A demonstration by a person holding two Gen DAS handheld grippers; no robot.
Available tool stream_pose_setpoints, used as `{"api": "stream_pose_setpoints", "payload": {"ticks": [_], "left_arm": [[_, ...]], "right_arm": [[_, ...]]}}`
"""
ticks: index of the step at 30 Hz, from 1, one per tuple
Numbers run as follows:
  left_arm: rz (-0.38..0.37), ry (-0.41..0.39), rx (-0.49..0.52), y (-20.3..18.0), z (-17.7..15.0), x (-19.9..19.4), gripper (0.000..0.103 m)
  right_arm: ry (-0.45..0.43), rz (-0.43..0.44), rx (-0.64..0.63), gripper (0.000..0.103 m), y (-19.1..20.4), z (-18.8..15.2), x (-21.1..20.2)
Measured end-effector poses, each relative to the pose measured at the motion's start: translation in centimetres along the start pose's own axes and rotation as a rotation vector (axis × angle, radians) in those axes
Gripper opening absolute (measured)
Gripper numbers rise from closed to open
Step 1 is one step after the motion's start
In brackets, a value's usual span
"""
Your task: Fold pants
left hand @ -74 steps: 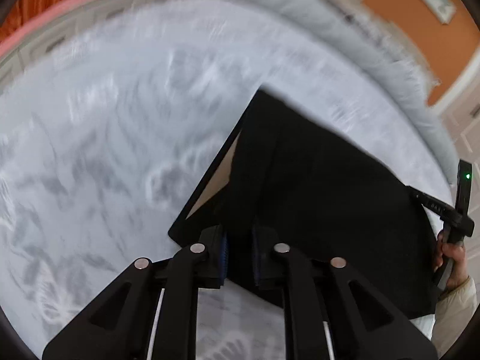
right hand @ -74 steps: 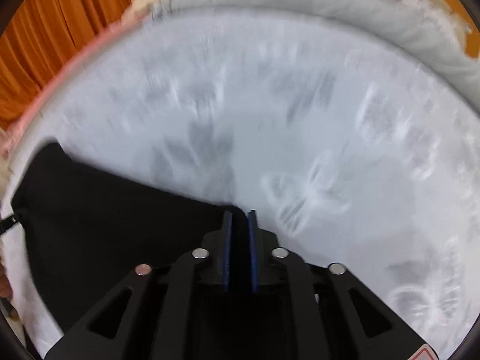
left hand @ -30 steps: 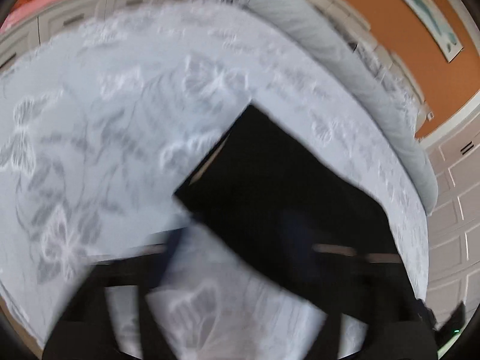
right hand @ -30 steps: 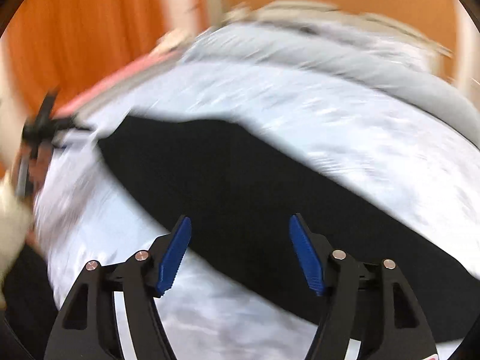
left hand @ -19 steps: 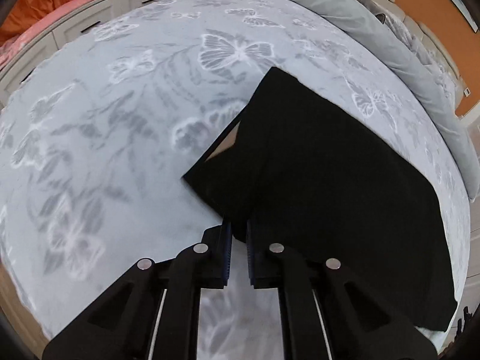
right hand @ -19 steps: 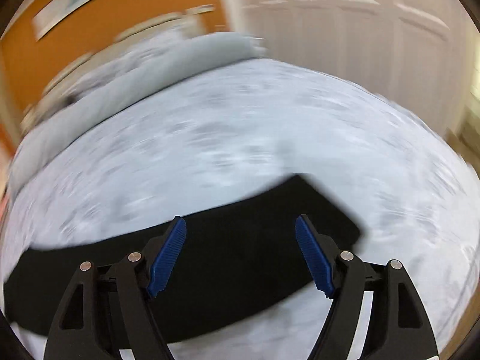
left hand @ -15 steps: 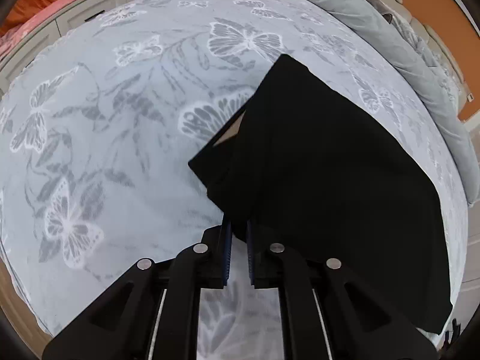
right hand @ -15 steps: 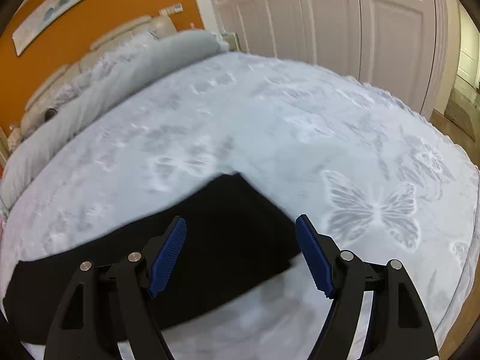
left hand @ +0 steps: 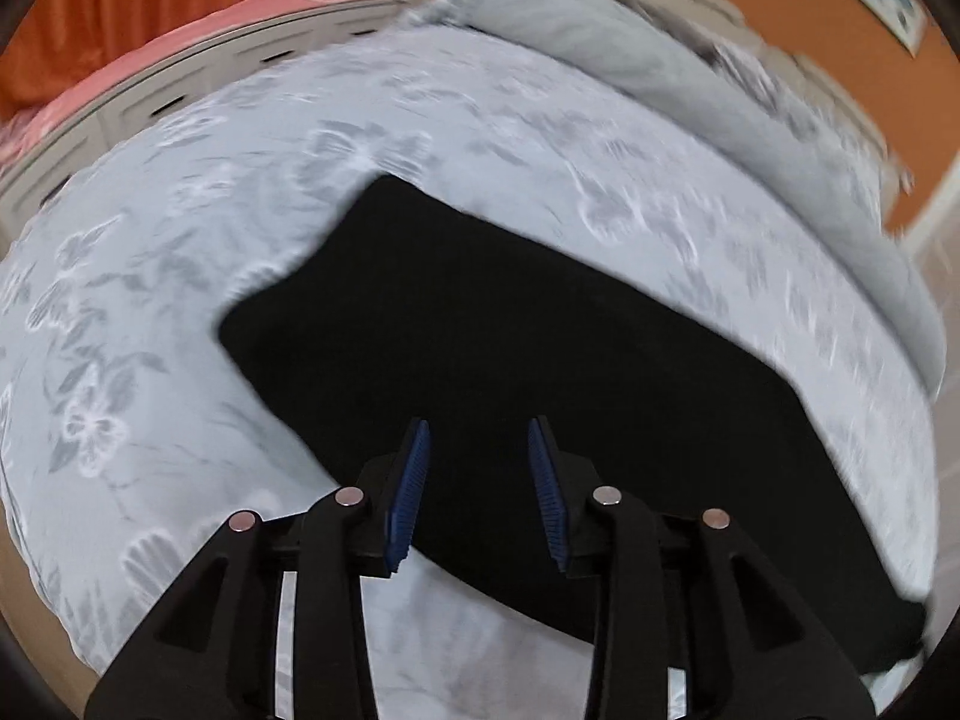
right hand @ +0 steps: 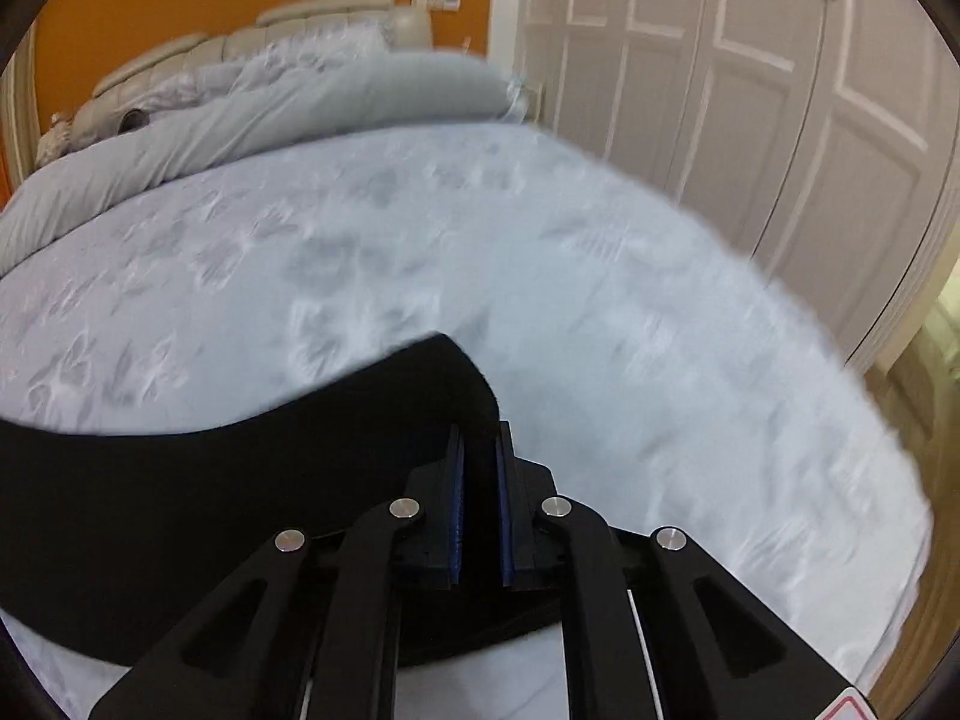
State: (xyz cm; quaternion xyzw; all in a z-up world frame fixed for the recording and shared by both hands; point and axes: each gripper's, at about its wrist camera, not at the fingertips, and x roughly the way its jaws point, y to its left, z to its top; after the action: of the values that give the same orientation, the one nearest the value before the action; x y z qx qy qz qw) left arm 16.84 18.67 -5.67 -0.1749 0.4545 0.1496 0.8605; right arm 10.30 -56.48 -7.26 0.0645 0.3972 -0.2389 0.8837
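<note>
Black pants (left hand: pixel 510 330) lie folded flat on a pale grey bed with a butterfly print. My left gripper (left hand: pixel 478 492) is open just above the near edge of the pants, with nothing between its blue pads. In the right wrist view the pants (right hand: pixel 210 480) stretch to the left, and my right gripper (right hand: pixel 478 513) is shut on their right end, with black cloth between the pads.
A rolled grey duvet (left hand: pixel 690 78) lies along the far side of the bed, also in the right wrist view (right hand: pixel 270 108). White wardrobe doors (right hand: pixel 750 90) stand right of the bed. A pink-topped cabinet (left hand: pixel 150 60) runs along the left.
My left gripper has opened and let go of the pants' corner. My right gripper was open above the pants' end and has now shut on it.
</note>
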Motion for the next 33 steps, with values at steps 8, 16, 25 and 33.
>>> {"api": "stream_pose_setpoints", "payload": {"ticks": [8,16,25,33], "left_arm": [[0.024,0.07,0.06,-1.8,-1.4,2.3,0.033],[0.005,0.017,0.008,1.2,0.2,0.0,0.082],[0.02,0.064,-0.062,4.5,-0.5,0.1,0.09],[-0.003,0.045,0.004,2.1,-1.5,-0.8,0.09]], "right_arm": [[0.057,-0.016,0.059,0.026,0.2,-0.4,1.7],[0.184,0.108,0.319,0.073,-2.8,-3.5,-3.0],[0.202,0.327,0.613,0.067,-5.5,-6.0,-1.9],[0.2,0.235,0.505,0.059,-2.9,-3.7,-0.5]]}}
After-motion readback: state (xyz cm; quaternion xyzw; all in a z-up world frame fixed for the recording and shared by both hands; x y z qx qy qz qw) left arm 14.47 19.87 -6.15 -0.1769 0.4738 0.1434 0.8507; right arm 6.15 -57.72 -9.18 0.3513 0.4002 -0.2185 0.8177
